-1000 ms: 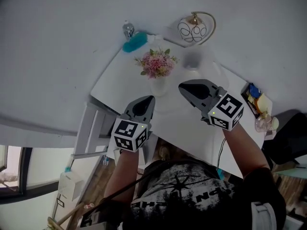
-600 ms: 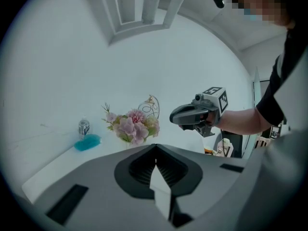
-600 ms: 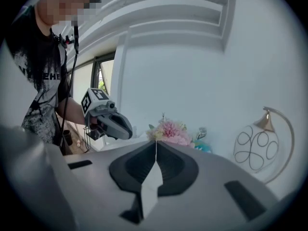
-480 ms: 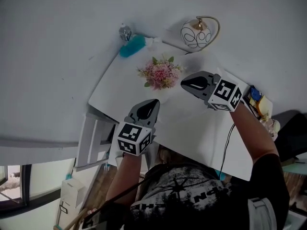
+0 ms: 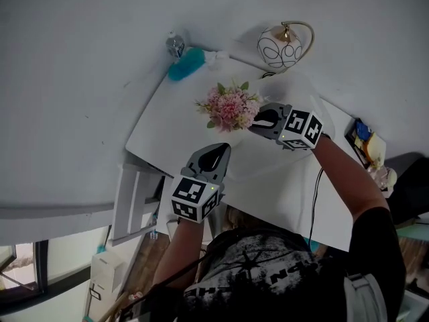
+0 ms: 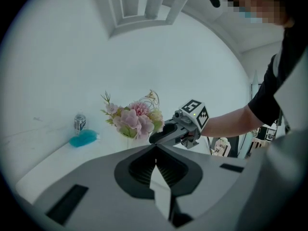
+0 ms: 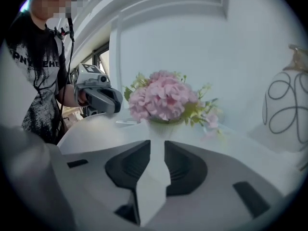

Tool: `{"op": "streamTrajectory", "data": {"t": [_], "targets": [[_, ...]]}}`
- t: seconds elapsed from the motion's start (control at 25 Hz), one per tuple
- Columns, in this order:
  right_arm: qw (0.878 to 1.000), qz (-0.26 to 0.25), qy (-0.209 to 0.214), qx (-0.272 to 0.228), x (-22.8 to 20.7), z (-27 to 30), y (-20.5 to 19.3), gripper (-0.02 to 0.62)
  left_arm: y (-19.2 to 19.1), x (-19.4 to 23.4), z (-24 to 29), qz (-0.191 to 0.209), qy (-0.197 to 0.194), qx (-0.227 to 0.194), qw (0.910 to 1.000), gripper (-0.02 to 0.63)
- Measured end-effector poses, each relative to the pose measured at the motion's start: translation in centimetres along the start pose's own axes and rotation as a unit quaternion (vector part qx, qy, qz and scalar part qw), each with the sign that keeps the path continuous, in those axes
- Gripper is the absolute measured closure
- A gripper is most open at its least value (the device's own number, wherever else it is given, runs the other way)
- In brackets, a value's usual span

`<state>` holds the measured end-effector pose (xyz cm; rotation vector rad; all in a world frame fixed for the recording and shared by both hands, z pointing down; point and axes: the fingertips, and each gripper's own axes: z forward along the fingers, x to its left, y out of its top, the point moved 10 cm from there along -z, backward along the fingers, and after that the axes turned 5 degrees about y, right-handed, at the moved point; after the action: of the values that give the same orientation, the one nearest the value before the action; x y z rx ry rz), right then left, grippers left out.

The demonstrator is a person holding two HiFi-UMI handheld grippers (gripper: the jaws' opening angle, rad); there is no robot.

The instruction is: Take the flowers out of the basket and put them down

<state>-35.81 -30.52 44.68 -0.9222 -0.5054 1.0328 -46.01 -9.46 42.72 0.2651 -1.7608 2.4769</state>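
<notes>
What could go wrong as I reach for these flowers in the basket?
The right claw has just been opening, but its gap is narrow and empty; it may bump the flowers rather than grip them. The basket could tip or lift along, since the left claw is shut and away from it. A wide swing might hit the lamp.

The head view looked steeply down from high above the white tabletop [image 5: 174, 123]. Both gripper views sat low, facing across it from opposite sides, the right one nearer. All three shared the bunch of pink flowers with green leaves [image 5: 231, 107] [image 6: 134, 121] [image 7: 163, 97].
</notes>
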Motion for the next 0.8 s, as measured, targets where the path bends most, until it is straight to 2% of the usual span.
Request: {"op": "streamTrajectory", "data": {"t": [0.16,0.28,0.56,0.8], "targets": [[0.999,0.029,-0.012,-0.015,-1.0,1.2,-0.4,0.358,-0.2,0.3,0.1,-0.005,-0.006,0.001,1.0,0.591],[0.998,0.054,-0.002,-0.035,-1.9,2.7,-0.3,0.288,-0.2,0.6,0.3,-0.009,-0.005,-0.005,0.9999,0.592],[0.995,0.067,0.038,-0.065,-2.4,5.5,0.2,0.25,-0.1,0.4,1.0,-0.01,-0.005,-0.008,0.9999,0.591],[0.994,0.057,0.039,-0.085,-2.4,7.2,1.0,0.25,-0.2,0.4,1.0,-0.01,-0.003,-0.01,0.9999,0.592]]}}
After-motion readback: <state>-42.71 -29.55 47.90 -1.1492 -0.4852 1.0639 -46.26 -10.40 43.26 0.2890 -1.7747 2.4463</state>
